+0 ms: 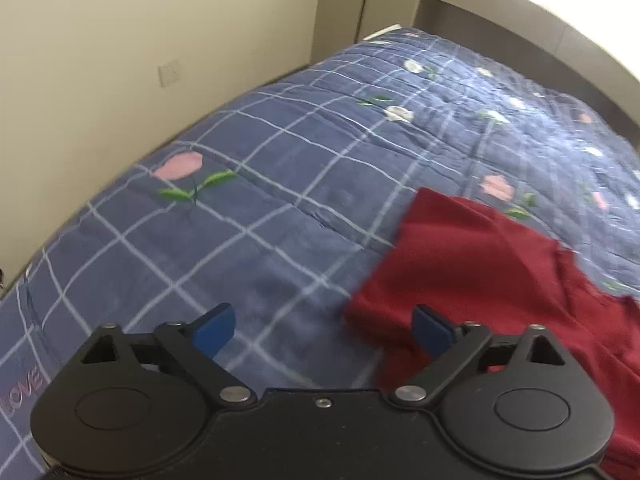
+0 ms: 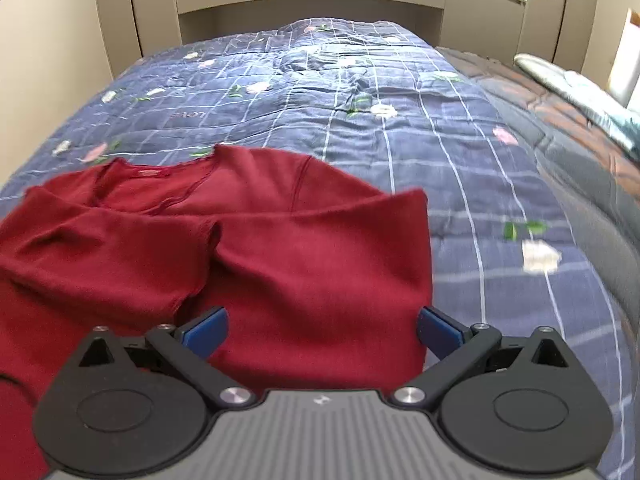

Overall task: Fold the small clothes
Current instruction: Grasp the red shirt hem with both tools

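A dark red top (image 2: pixel 280 248) lies on the blue checked quilt (image 2: pixel 400 128), both sleeves folded in over its body, neckline toward the far end. My right gripper (image 2: pixel 322 330) is open and empty, hovering over the top's near right part, its blue pads (image 2: pixel 206 330) spread wide. In the left wrist view the red top (image 1: pixel 480 272) lies at the right. My left gripper (image 1: pixel 322 330) is open and empty, above the top's left edge, with its right pad (image 1: pixel 432 330) over the cloth and its left pad over the quilt.
The quilt (image 1: pixel 240 220) covers a bed that runs to a beige wall (image 1: pixel 100 60) on the left and a beige headboard unit (image 2: pixel 312 4) at the far end. A darker patterned blanket (image 2: pixel 560 128) and a pale bundle lie along the bed's right side.
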### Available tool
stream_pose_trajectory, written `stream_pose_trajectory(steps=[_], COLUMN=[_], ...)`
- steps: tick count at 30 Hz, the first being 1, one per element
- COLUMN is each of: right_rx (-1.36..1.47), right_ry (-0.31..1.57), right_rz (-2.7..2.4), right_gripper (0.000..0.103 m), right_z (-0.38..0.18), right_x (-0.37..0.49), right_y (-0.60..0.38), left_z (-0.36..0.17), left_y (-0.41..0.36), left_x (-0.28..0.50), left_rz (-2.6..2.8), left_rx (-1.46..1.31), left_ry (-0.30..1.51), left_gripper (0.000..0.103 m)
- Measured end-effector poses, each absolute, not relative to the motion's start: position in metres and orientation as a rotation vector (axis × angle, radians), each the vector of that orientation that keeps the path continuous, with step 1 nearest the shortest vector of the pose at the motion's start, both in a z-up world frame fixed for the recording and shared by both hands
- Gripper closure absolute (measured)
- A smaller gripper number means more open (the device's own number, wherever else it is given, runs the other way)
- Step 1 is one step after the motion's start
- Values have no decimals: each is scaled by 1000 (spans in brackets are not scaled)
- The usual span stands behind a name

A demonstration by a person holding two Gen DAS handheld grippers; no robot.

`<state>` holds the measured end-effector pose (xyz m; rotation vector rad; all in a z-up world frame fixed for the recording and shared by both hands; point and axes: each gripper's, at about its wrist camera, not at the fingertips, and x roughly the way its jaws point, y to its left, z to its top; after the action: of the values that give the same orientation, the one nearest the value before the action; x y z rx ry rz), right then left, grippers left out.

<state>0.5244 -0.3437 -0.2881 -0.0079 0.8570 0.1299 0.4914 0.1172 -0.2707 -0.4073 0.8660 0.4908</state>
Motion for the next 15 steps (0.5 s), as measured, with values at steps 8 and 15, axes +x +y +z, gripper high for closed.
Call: stream_pose_trajectory(steps=[8, 15], right_rx=[90, 157], right_ry=[978, 1054], right_rz=[196, 180], right_gripper=[0, 0], right_z=[-293, -295], right_x=[454, 385], right_y=[-359, -361], left_z=[-269, -287], left_y=[95, 87], left_x=[428, 365], left_rz=[305, 244], left_rx=[-353, -283], left_ry=[963, 1087], left_gripper=[1, 1])
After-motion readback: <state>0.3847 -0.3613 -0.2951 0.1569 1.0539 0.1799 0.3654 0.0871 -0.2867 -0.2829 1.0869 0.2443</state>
